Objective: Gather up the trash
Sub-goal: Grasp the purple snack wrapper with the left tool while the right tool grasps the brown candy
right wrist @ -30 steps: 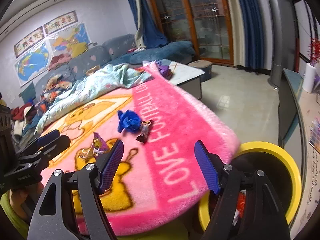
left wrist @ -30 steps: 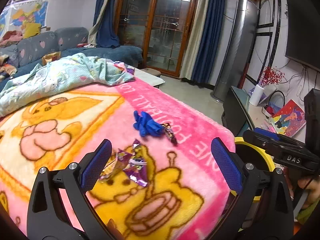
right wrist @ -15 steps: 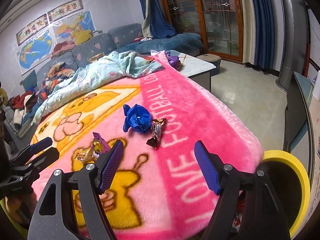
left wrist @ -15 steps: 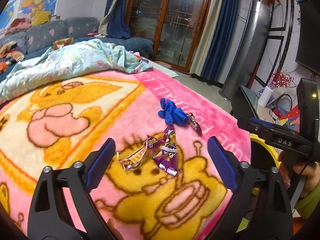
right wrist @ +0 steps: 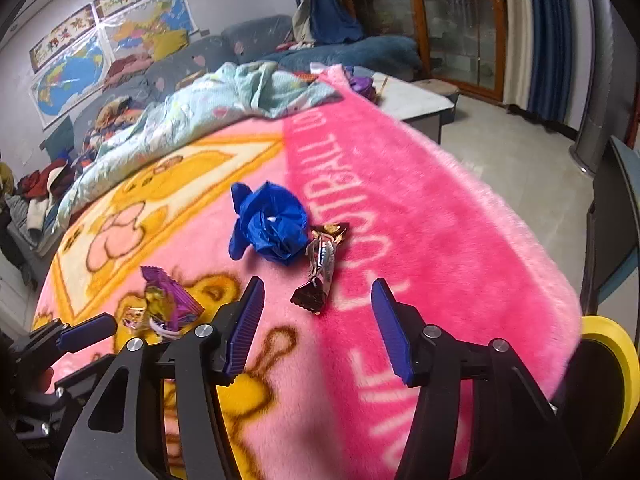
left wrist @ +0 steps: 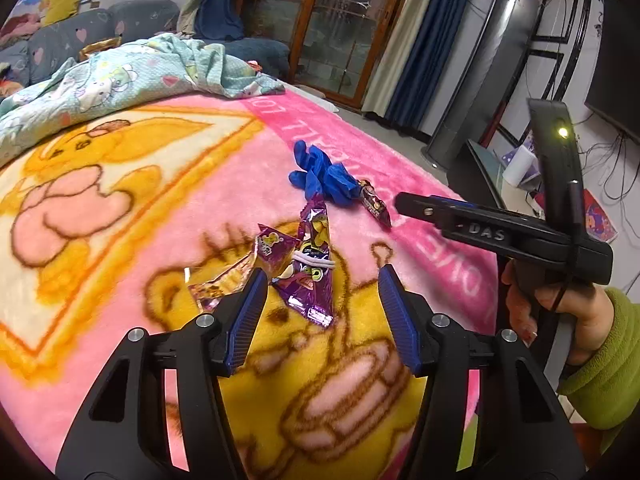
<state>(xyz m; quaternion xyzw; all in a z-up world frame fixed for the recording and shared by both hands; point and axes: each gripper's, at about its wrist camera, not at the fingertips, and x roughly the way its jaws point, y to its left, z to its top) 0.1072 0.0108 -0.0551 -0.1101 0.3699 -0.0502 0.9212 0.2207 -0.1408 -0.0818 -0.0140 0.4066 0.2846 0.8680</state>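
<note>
Trash lies on a pink and yellow blanket (left wrist: pixel 120 216): a purple snack wrapper (left wrist: pixel 310 264), a crumpled blue glove (left wrist: pixel 324 178) and a dark candy wrapper (left wrist: pixel 376 206). My left gripper (left wrist: pixel 320 312) is open and empty, its jaws on either side of the purple wrapper's near end. My right gripper (right wrist: pixel 316 320) is open and empty, just short of the dark candy wrapper (right wrist: pixel 320 268). The blue glove (right wrist: pixel 272 224) lies beyond it, the purple wrapper (right wrist: pixel 168 304) to the left. A yellow-rimmed bin (right wrist: pixel 616 360) stands off the blanket's right edge.
A light blue patterned quilt (left wrist: pixel 120 76) is bunched at the far side of the blanket. The right gripper's body (left wrist: pixel 500 232) and the hand holding it are on the right in the left wrist view. A sofa (right wrist: pixel 256 40) and a low white table (right wrist: pixel 408 100) stand behind.
Both grippers have moved forward and down towards the trash. The left now frames the purple wrapper and the right has come up to the candy wrapper, away from the bin.
</note>
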